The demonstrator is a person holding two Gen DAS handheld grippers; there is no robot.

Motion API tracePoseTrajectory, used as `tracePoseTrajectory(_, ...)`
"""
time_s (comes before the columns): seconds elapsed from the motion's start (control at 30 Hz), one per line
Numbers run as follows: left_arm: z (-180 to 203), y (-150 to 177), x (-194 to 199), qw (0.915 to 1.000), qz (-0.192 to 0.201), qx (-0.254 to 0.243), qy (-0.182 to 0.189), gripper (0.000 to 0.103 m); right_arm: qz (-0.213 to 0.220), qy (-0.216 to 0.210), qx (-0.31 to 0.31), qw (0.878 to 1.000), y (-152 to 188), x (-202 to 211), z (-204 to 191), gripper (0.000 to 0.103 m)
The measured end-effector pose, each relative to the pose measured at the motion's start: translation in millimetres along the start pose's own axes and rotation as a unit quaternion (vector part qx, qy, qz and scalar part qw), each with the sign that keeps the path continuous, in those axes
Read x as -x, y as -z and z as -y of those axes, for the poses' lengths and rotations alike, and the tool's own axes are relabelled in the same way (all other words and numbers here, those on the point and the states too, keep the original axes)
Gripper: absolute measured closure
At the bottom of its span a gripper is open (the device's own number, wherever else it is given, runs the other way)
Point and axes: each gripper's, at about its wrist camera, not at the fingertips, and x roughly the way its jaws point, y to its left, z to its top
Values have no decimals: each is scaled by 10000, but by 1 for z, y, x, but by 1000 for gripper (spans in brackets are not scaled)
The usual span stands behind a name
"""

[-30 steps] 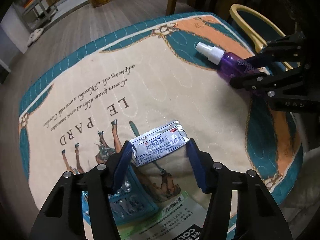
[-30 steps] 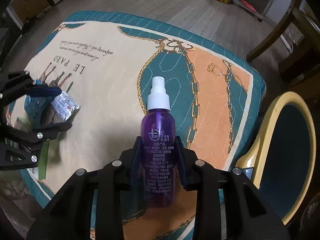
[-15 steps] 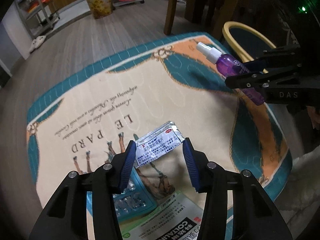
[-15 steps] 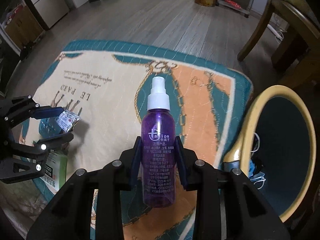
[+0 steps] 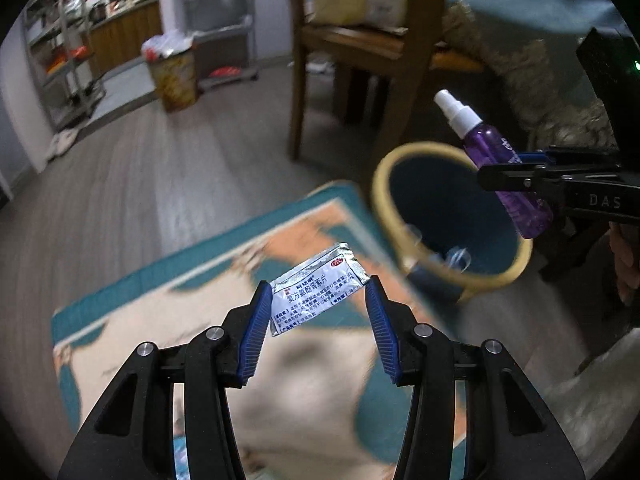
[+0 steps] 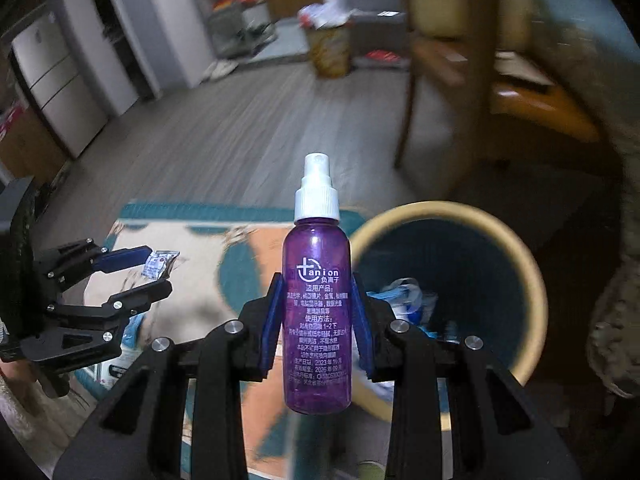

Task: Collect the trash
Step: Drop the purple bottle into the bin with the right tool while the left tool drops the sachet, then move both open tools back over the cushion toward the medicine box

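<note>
dim room: grey wood-plank floor [image 5: 168, 168], wooden chair [image 5: 360, 40], metal shelving [image 5: 68, 60], patterned rug [image 5: 200, 320].

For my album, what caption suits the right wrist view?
Right gripper holds a purple spray bottle beside the blue bin.

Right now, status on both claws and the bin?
Left claw shut on foil sachet. Right claw shut on purple spray bottle. Bin open, nothing blocking.
</note>
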Motion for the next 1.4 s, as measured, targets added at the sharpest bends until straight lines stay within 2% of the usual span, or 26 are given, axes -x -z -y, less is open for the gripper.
tracePoseTrajectory(0.1,29,-17,-12,9996,110,-184,197,53,79,259,-257,9993,8,9,39,72)
tracePoseTrajectory(0.2,60,-29,-34,9985,102,-389,364,53,-69,384,-775,9962,18,3,85,72)
tracePoseTrajectory(0.33,97,-38,-62,9967,10,-602,544,53,-272,403,-1168,9920,27,-13,118,72)
tracePoseTrajectory(0.5,124,-40,-96,9953,-154,-645,707,53,-532,460,-1361,9882,34,-30,134,72)
tracePoseTrajectory(0.7,140,-43,-122,9944,-256,-598,835,52,-533,330,-1560,9858,34,-35,139,71)
tracePoseTrajectory(0.73,141,-43,-125,9942,-249,-597,858,48,-519,325,-1597,9853,35,-36,139,71)
tracePoseTrajectory(0.8,143,-42,-128,9949,-273,-632,743,34,-493,302,-1697,9838,38,-35,144,64)
tracePoseTrajectory(0.83,141,-41,-127,9952,-269,-635,688,31,-455,344,-1728,9833,36,-34,146,55)
tracePoseTrajectory(0.93,130,-42,-118,9958,-215,-536,709,31,-351,406,-1798,9822,31,-33,145,52)
tracePoseTrajectory(1.0,124,-44,-111,9965,-134,-504,646,27,-327,422,-1768,9828,29,-32,141,49)
tracePoseTrajectory(1.03,121,-43,-105,9969,-68,-496,601,23,-315,425,-1740,9833,27,-31,139,44)
tracePoseTrajectory(1.2,106,-39,-79,9982,71,-463,383,20,-219,547,-1501,9869,19,-23,124,27)
tracePoseTrajectory(1.27,98,-35,-65,9986,175,-453,187,11,-168,569,-1424,9880,17,-19,118,23)
tracePoseTrajectory(1.33,87,-31,-50,9989,258,-380,107,11,-90,548,-1369,9890,14,-13,109,16)
tracePoseTrajectory(1.4,76,-26,-37,9992,272,-278,56,11,-22,513,-1255,9908,11,-7,97,14)
